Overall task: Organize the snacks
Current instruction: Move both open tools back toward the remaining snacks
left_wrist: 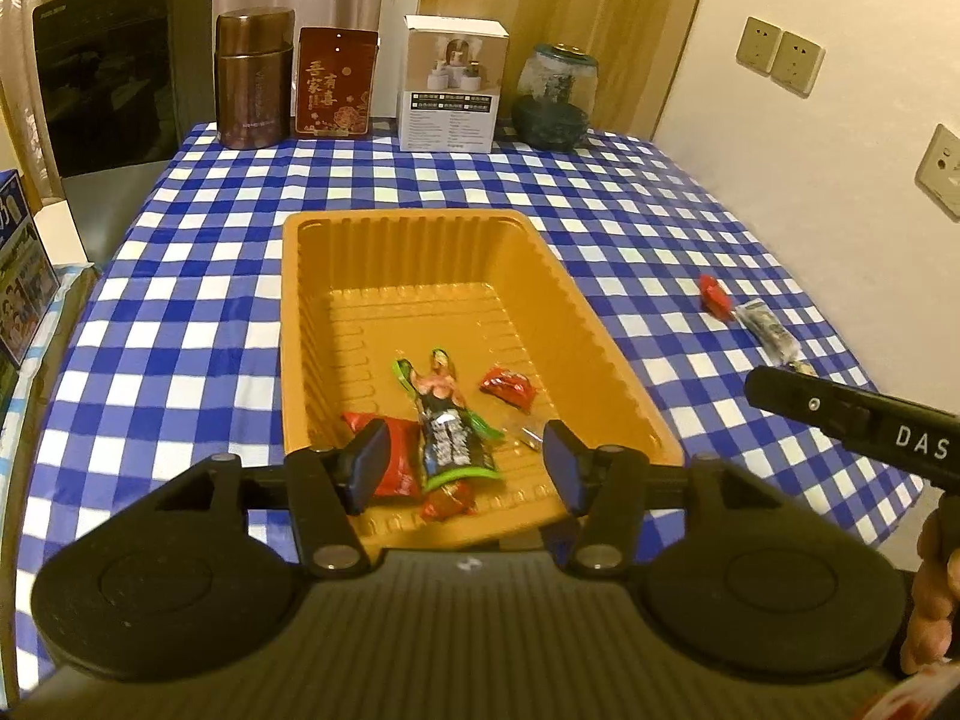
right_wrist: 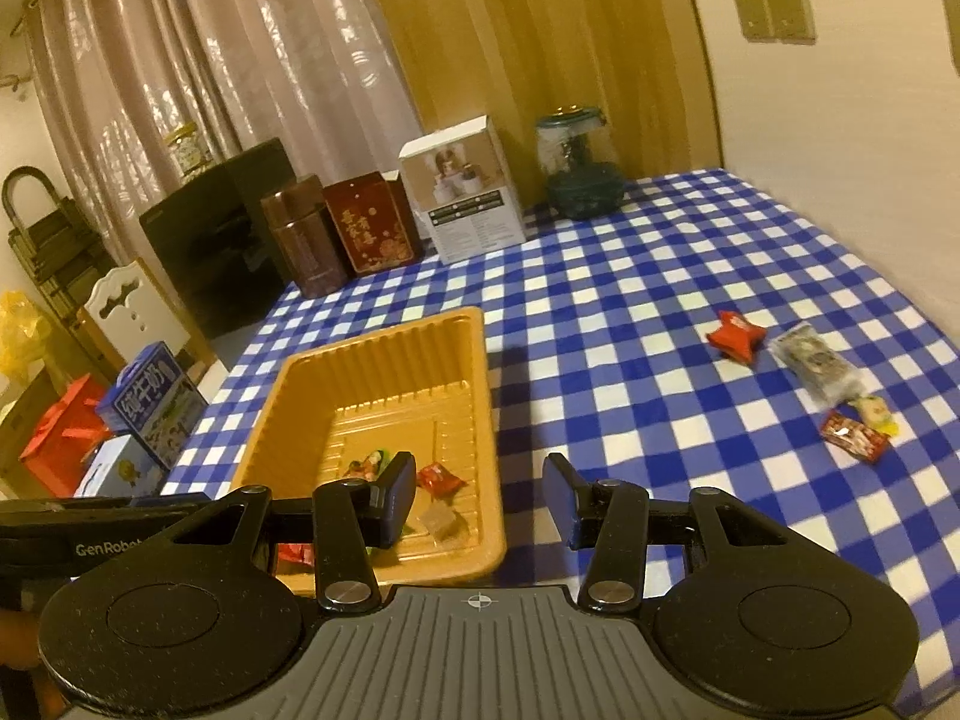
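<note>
Loose snack packets lie on the tabletop forward-right of the wide-open, empty right gripper, the nearer one; the left gripper, also wide, hovers over the orange tray.

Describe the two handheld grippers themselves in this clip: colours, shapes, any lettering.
Both the left gripper and right gripper are matte black, with two round disc housings, a ribbed grey centre plate and silver pivot screws. Fingers carry dark blue flat pads. White lettering shows on their bodies: "DAS" on one, "GenRobot" on the other. No cables visible.
</note>
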